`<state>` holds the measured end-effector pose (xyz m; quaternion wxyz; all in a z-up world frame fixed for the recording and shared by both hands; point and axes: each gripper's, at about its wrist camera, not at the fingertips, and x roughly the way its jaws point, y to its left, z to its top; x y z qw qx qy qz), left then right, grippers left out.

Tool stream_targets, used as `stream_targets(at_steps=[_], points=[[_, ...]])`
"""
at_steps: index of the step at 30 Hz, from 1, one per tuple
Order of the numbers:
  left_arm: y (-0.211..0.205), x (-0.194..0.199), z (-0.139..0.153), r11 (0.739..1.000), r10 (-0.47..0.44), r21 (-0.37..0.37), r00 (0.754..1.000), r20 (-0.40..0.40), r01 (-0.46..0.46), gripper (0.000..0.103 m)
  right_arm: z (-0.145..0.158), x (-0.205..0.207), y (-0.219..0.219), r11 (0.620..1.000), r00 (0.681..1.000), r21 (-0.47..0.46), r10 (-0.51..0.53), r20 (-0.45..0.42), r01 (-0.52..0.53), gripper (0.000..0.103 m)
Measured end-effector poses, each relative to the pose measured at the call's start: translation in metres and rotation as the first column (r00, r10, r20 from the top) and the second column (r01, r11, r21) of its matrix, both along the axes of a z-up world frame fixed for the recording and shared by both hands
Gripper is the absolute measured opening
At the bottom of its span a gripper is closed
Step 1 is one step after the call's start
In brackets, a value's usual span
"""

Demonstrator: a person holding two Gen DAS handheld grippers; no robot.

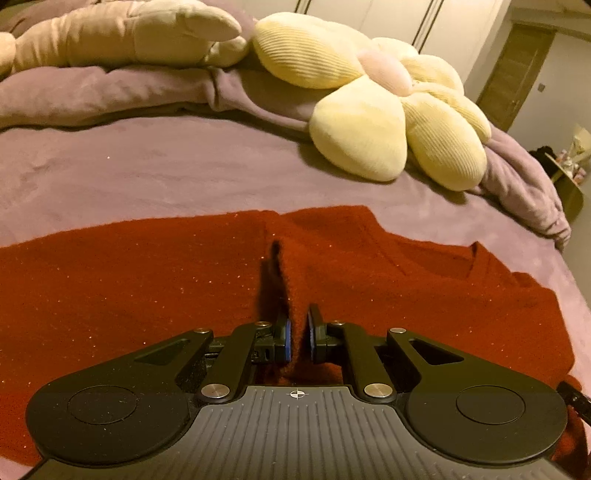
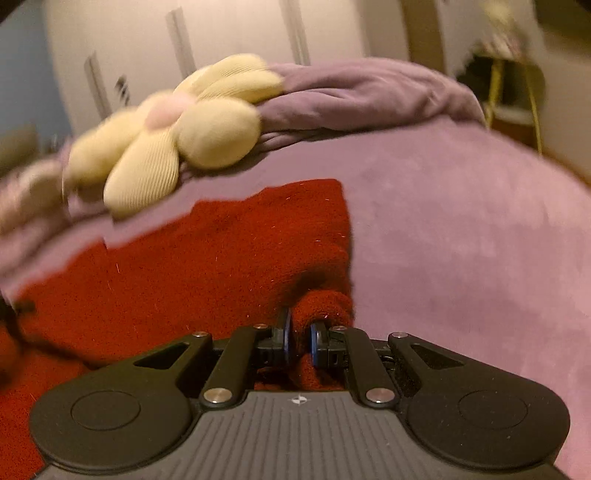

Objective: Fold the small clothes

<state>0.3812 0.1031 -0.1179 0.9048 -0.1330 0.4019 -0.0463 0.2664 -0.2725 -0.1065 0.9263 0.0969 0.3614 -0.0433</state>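
A dark red knitted garment (image 1: 147, 280) lies spread on the purple bed cover (image 1: 147, 173). My left gripper (image 1: 297, 332) is shut on a raised ridge of the red fabric near its middle. In the right wrist view the same red garment (image 2: 184, 258) lies to the left. My right gripper (image 2: 300, 332) is shut on a bunched fold at the garment's right edge. The right wrist view is blurred by motion.
A pale yellow flower-shaped cushion (image 1: 376, 103) lies beyond the garment and also shows in the right wrist view (image 2: 177, 133). A beige plush toy (image 1: 122, 33) and a bunched purple blanket (image 1: 110, 88) lie at the back. A small side table (image 2: 513, 85) stands beyond the bed.
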Motion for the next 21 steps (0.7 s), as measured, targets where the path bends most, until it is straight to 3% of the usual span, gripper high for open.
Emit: stream_targets(at_steps=[2,3,6,8,11,12,14,17,21], points=[[0.002,0.001,-0.003,1.000,0.008,-0.008,1.000,-0.018,-0.008,0.011,0.001,0.000,0.010,0.995,0.999,-0.091,0.037,-0.006,-0.037,0.009],[0.003,0.001,-0.003,1.000,0.007,-0.008,1.000,-0.026,-0.007,0.013,0.002,-0.002,0.010,0.995,0.999,-0.092,0.047,-0.012,-0.048,0.010],[0.009,-0.007,0.005,0.998,0.053,0.041,0.999,0.006,-0.053,0.024,0.015,-0.005,-0.009,0.998,0.999,0.060,0.019,-0.040,-0.016,0.017],[0.019,-0.014,0.013,0.989,0.120,0.081,0.992,0.042,-0.124,0.028,0.029,-0.016,-0.019,0.994,0.998,0.106,0.003,-0.058,0.003,0.024],[0.031,-0.027,0.024,0.991,0.124,0.043,0.990,0.070,-0.127,0.029,0.054,-0.050,-0.015,1.000,0.999,-0.009,-0.027,0.024,0.027,0.044],[0.031,-0.030,0.025,0.994,0.111,0.016,0.992,0.067,-0.112,0.033,0.059,-0.054,-0.011,0.998,0.998,-0.051,-0.016,0.063,0.019,0.045],[0.024,-0.036,0.026,0.998,0.067,-0.022,0.996,0.063,-0.066,0.039,0.064,-0.051,0.000,0.995,0.995,-0.103,0.024,0.095,-0.014,0.045],[0.003,-0.035,0.018,1.000,-0.002,0.002,0.999,0.050,0.002,0.041,0.056,-0.026,0.023,0.984,0.992,-0.153,0.103,0.076,-0.090,0.041],[-0.014,-0.021,0.002,0.998,-0.004,0.068,1.000,-0.013,0.005,0.038,0.031,0.007,0.055,0.958,0.978,-0.205,0.208,0.007,-0.203,0.016]])
